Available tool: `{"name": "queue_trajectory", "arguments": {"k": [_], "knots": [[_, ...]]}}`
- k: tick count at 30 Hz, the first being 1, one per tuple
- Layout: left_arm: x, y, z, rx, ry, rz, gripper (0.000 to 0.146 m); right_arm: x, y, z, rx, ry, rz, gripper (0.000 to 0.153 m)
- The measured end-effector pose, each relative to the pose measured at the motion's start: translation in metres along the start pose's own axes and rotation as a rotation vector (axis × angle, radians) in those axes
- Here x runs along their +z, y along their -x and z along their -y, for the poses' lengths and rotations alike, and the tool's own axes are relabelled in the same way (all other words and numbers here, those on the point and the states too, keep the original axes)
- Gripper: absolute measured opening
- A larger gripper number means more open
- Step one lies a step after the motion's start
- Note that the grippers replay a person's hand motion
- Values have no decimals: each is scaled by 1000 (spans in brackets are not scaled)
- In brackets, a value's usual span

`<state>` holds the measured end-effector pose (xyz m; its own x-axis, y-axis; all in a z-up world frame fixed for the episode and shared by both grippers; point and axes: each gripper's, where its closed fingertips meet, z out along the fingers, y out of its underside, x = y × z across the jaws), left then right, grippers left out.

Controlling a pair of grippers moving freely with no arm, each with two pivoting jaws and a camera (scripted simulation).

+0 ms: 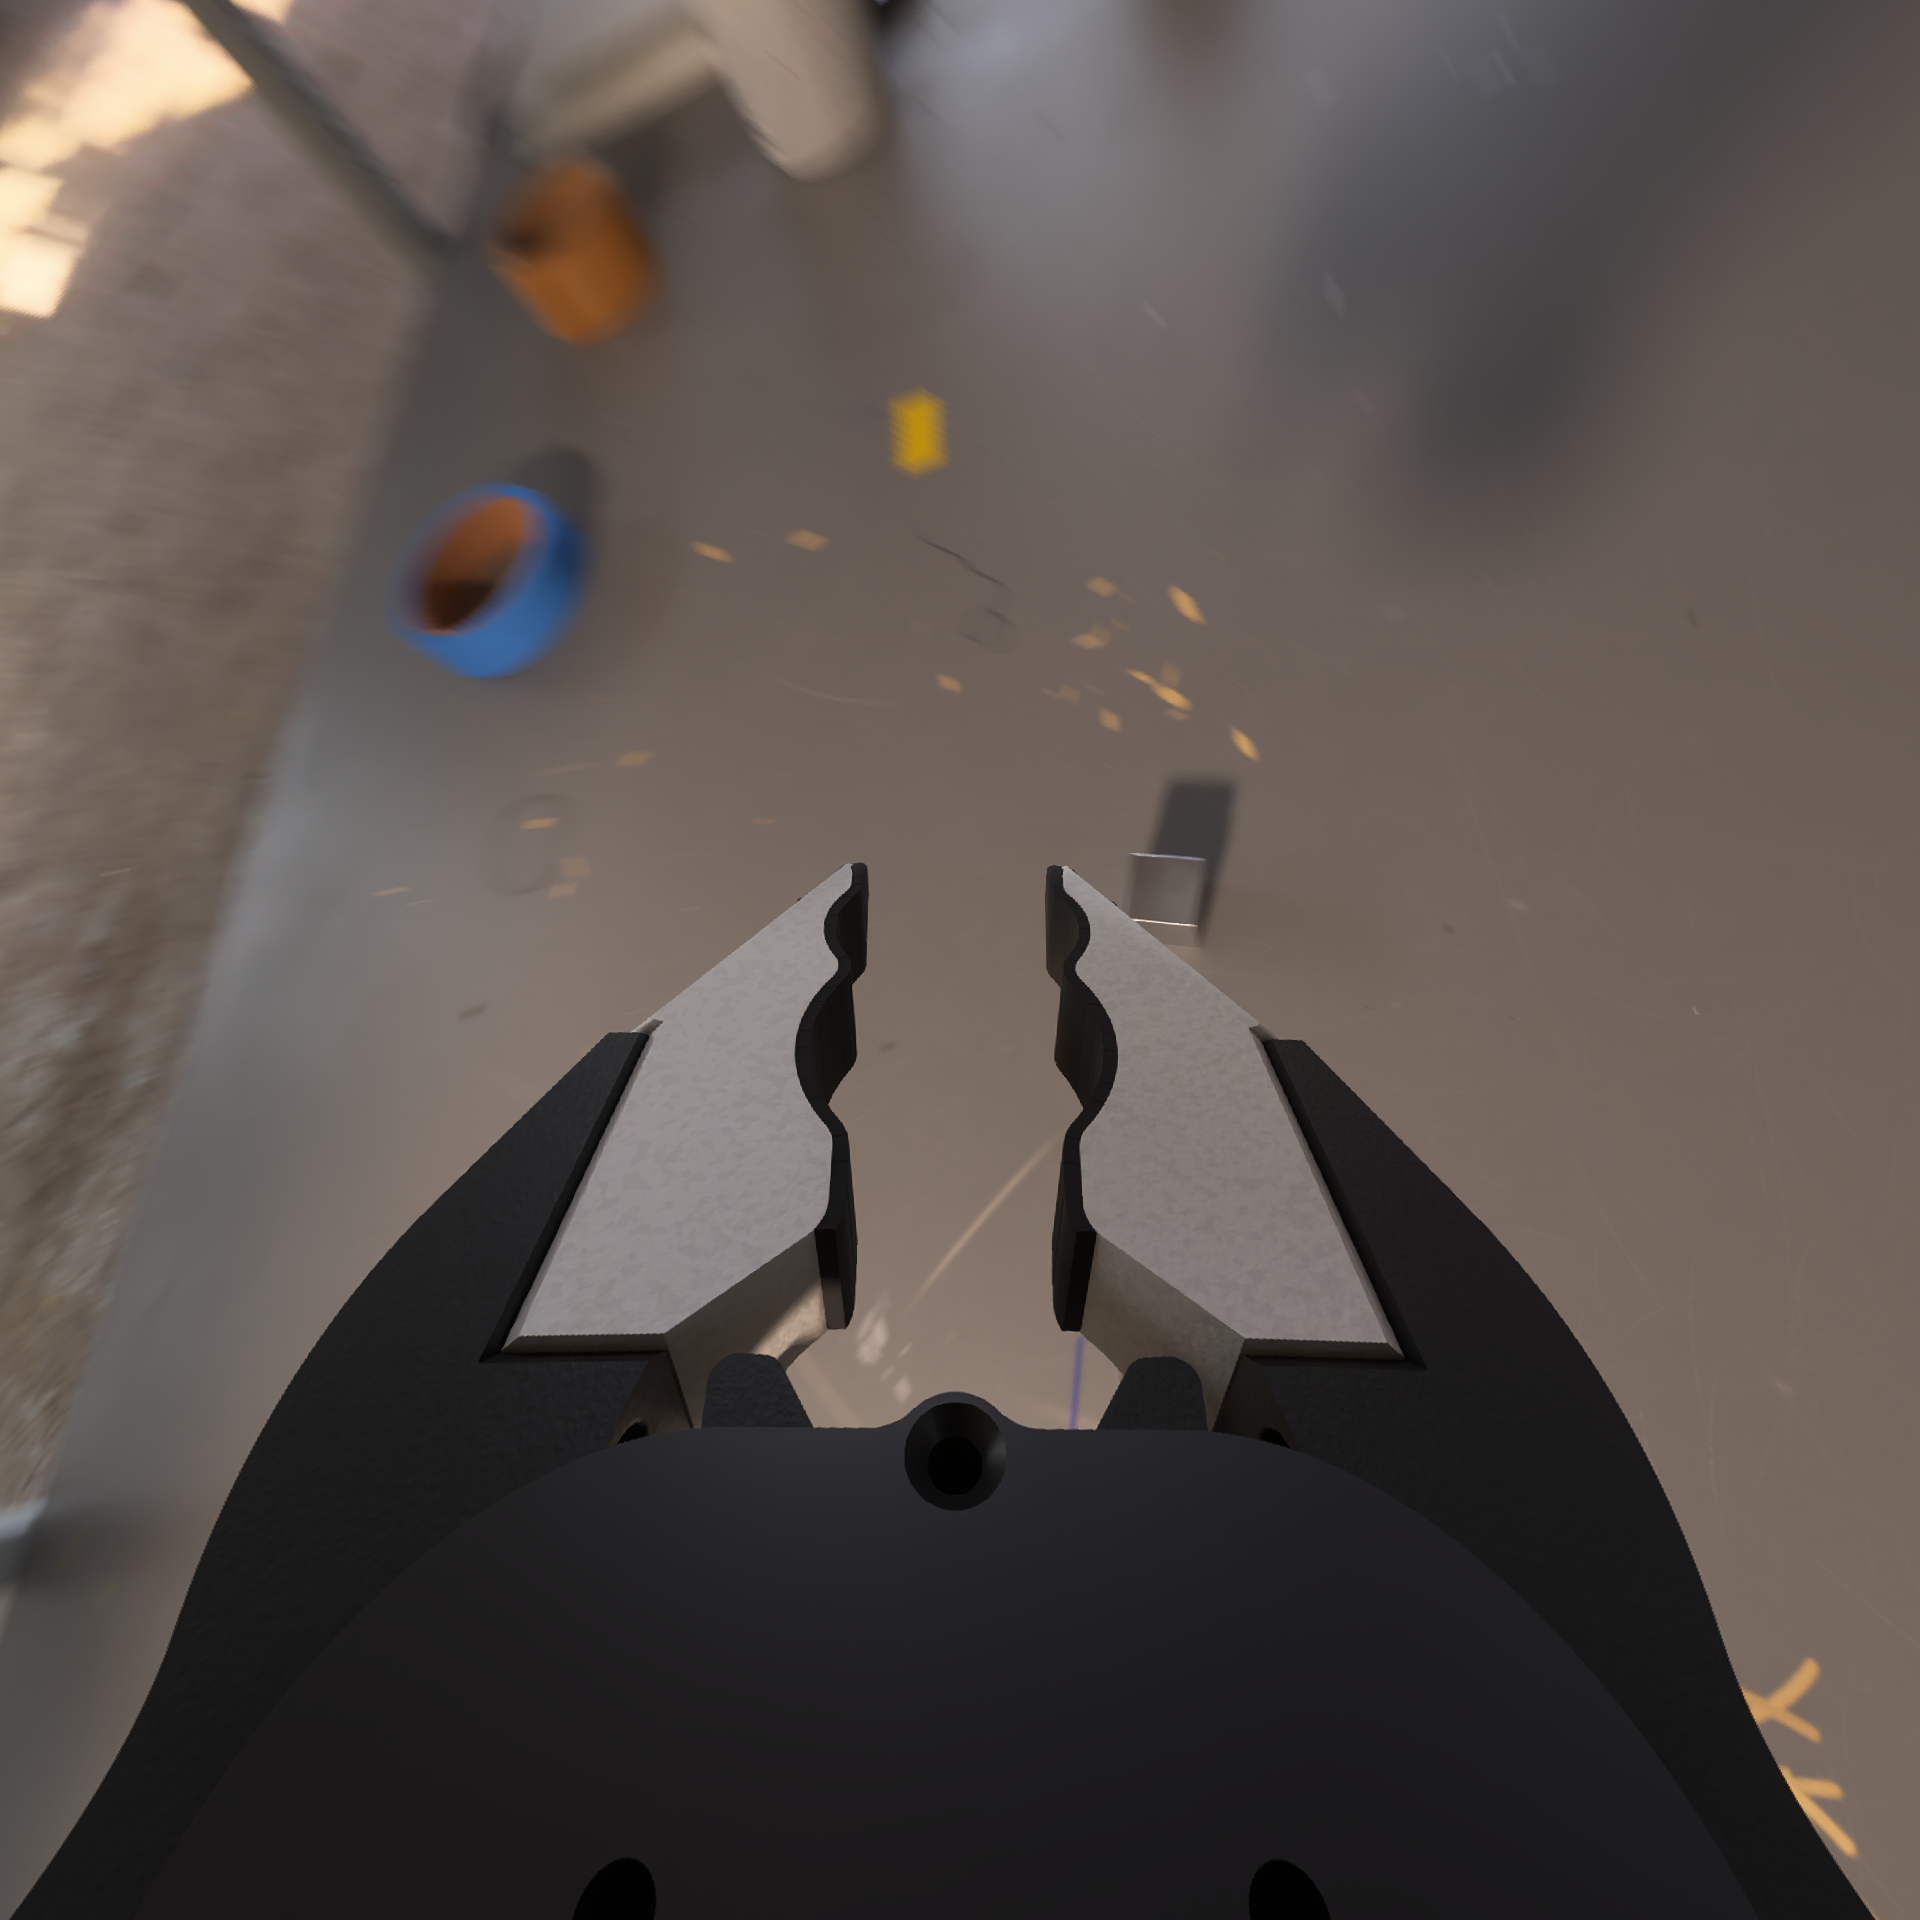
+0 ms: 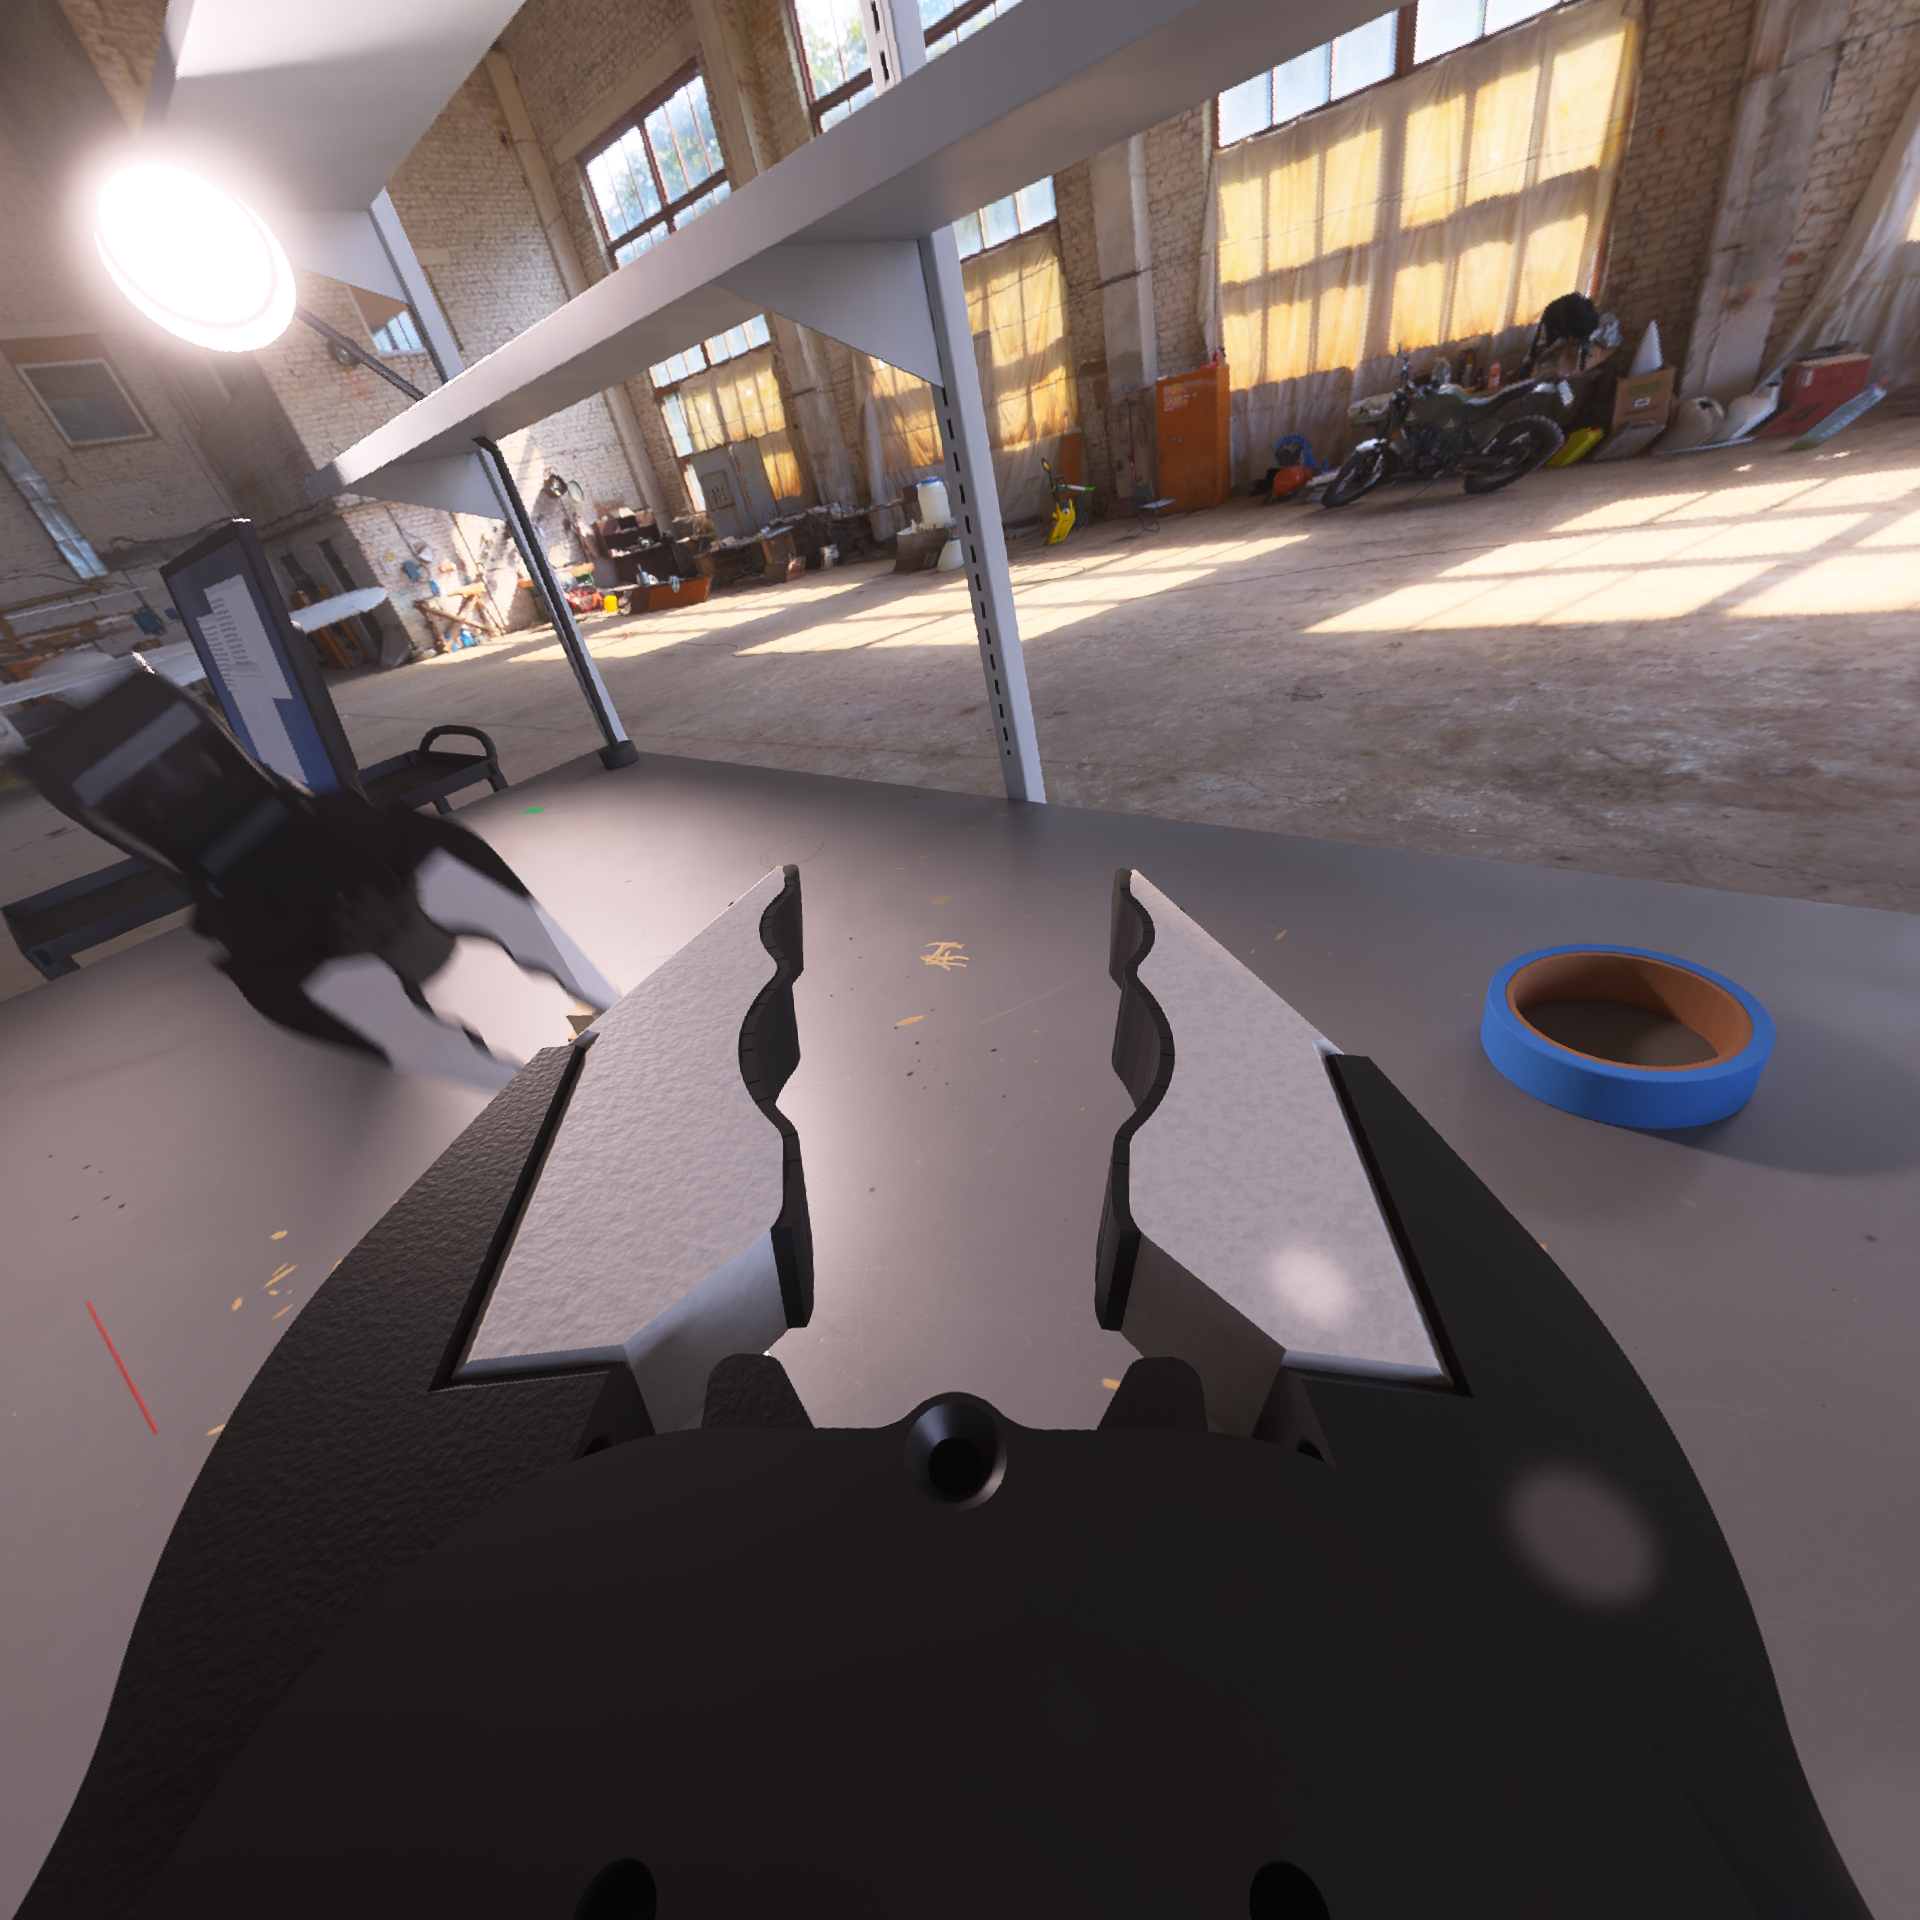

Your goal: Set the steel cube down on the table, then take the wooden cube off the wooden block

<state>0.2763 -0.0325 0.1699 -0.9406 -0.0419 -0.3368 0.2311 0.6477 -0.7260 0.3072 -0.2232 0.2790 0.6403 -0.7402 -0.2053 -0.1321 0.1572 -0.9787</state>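
Observation:
In the left wrist view my left gripper (image 1: 956, 878) is open and empty, pointing down at the grey table (image 1: 1455, 675). The small steel cube (image 1: 1169, 888) sits on the table just right of my right fingertip (image 1: 1070, 914), outside the jaws. In the right wrist view my right gripper (image 2: 961, 878) is open wide and empty, low over the table (image 2: 935, 1091). The left gripper (image 2: 343, 914) shows blurred at the left of that view. I cannot see the wooden cube or the wooden block clearly in either view.
A blue tape roll (image 2: 1626, 1034) lies on the table right of my right gripper; it also shows in the left wrist view (image 1: 488, 582). Shelf posts (image 2: 982, 582) stand at the table's far edge. A blurred orange-brown object (image 1: 571, 249) and a small yellow piece (image 1: 917, 431) lie farther off.

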Motion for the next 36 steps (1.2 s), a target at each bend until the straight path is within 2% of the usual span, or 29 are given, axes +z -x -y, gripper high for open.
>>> {"name": "queue_trajectory", "arguments": {"k": [3, 6, 8, 11, 13, 15, 21, 24, 27, 36], "knots": [[-80, 45, 2, -96, -90, 210, 40, 0, -2, -4, 8, 14, -2, 60], [-141, 78, -36, -185, -47, 387, 50, 2, -5, -8, 17, 31, -4, 60], [-165, 89, -76, -246, 51, 439, 53, 4, -6, -10, 20, 38, -3, 60], [-185, 87, -149, -326, 296, 417, 53, 6, -5, -13, 16, 53, -4, 60], [-187, 70, -194, -363, 445, 300, 52, 7, -5, -15, 11, 63, -2, 60], [-182, 58, -225, -388, 514, 189, 51, 7, -6, -18, 11, 70, -2, 60], [-155, 48, -270, -500, 575, 33, 44, 9, -7, -22, 23, 82, -3, 61], [-145, 37, -292, -529, 667, -51, 41, 10, -7, -23, 35, 81, 6, 62], [-141, 39, -309, -532, 748, -36, 43, 11, -7, -25, 35, 90, 6, 62], [-132, 40, -328, -513, 810, -41, 42, 14, -7, -31, 35, 119, 16, 62]]}}
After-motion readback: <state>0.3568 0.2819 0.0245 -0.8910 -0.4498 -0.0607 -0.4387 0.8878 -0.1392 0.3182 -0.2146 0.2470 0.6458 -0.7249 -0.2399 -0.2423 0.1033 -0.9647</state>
